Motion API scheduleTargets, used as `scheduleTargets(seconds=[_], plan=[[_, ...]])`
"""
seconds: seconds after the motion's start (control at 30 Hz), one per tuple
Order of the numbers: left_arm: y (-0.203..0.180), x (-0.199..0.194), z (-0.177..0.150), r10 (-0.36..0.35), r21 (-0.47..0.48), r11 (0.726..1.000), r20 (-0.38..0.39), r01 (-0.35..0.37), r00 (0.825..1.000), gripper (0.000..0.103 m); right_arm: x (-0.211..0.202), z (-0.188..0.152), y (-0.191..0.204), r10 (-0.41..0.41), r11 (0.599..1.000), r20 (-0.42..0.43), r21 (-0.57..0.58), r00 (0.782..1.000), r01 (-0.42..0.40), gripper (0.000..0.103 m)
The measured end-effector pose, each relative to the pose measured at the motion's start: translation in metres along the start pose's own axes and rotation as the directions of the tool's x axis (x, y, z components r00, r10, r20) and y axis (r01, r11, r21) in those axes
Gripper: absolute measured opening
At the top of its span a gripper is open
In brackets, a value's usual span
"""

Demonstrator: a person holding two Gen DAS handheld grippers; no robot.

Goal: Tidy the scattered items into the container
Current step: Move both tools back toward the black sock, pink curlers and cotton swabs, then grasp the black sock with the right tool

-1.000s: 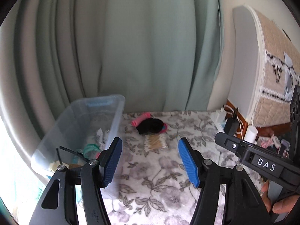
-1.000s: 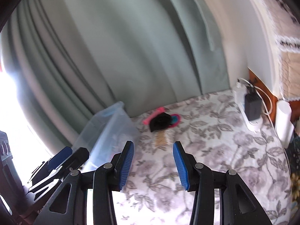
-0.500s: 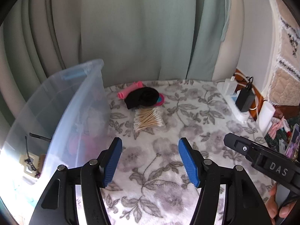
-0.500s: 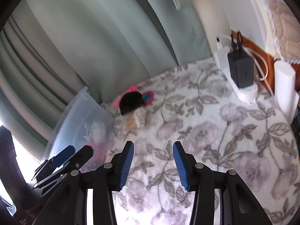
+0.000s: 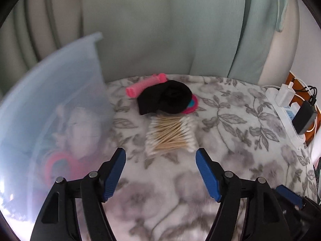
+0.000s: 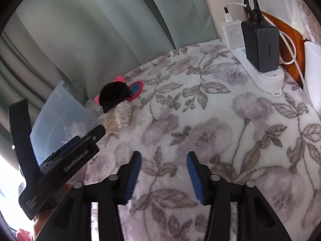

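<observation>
A bundle of cotton swabs (image 5: 170, 135) lies on the floral blanket just beyond my open, empty left gripper (image 5: 160, 156). Behind it sit a rolled black sock (image 5: 164, 100), a pink hair roller (image 5: 146, 84) and a pink and teal round item (image 5: 192, 105) partly under the sock. The clear plastic container (image 5: 50, 104) stands at the left and holds several items. In the right wrist view my right gripper (image 6: 163, 158) is open and empty over bare blanket; the sock (image 6: 113, 95), swabs (image 6: 121, 114), container (image 6: 60, 118) and left gripper body (image 6: 66, 164) lie to its left.
A white power strip (image 6: 258, 70) with a black charger (image 6: 260, 46) and white cables sits at the right edge, also in the left wrist view (image 5: 289, 116). Green curtains (image 5: 160, 30) hang close behind the blanket. A white cylinder (image 6: 313, 70) stands at far right.
Both grippers have moved forward and lower toward the blanket. The swabs and sock now sit closer to the left gripper; the container has slid further to the left of the view.
</observation>
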State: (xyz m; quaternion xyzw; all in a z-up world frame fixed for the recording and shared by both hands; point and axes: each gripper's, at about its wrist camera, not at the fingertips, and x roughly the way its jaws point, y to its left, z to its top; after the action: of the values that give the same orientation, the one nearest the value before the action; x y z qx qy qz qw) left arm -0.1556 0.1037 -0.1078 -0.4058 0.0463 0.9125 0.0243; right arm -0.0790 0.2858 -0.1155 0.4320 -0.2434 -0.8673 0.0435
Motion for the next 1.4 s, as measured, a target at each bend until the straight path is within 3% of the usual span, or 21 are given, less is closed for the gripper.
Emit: scheduleTargets(seconds=[0.23,0.4,0.6,0.93,1.0,1.1,1.2,1.27,1.4], plan=[[-0.002,0.036,0.006,-0.007,0.01,1.0,-0.005,0.007,1.0,0.075,0.013,0.016,-0.004,-0.01,1.0,0.013,-0.019,1.0,0.01,0.058],[0.005,0.047,0.007,-0.047,-0.024,0.999,-0.011,0.047,0.999,0.084,0.024,0.033,0.004,0.0,0.998,0.019,-0.068,1.0,0.001,0.058],[0.027,0.06,0.007,-0.158,-0.142,0.979,-0.054,0.149,0.986,0.095,0.046,0.057,0.029,0.046,0.988,0.033,-0.15,0.998,-0.041,0.059],[0.027,0.058,0.008,-0.17,-0.147,0.976,-0.038,0.163,0.985,0.093,0.104,0.107,0.063,0.129,0.965,-0.046,-0.224,0.991,-0.136,0.059],[0.028,0.058,0.008,-0.182,-0.15,0.973,-0.033,0.175,0.983,0.086,0.116,0.117,0.067,0.143,0.962,-0.072,-0.225,0.987,-0.156,0.058],[0.03,0.056,0.008,-0.202,-0.155,0.968,-0.02,0.196,0.979,0.077,0.132,0.127,0.073,0.15,0.956,-0.104,-0.237,0.983,-0.171,0.051],[0.03,0.055,0.008,-0.213,-0.154,0.966,-0.013,0.209,0.977,0.071,0.145,0.131,0.079,0.188,0.951,-0.136,-0.223,0.973,-0.214,0.035],[0.03,0.054,0.009,-0.217,-0.152,0.965,-0.012,0.212,0.976,0.07,0.152,0.131,0.08,0.191,0.952,-0.163,-0.21,0.968,-0.223,0.013],[0.029,0.05,0.009,-0.218,-0.144,0.966,-0.015,0.213,0.976,0.069,0.143,0.127,0.081,0.185,0.953,-0.147,-0.214,0.972,-0.214,0.006]])
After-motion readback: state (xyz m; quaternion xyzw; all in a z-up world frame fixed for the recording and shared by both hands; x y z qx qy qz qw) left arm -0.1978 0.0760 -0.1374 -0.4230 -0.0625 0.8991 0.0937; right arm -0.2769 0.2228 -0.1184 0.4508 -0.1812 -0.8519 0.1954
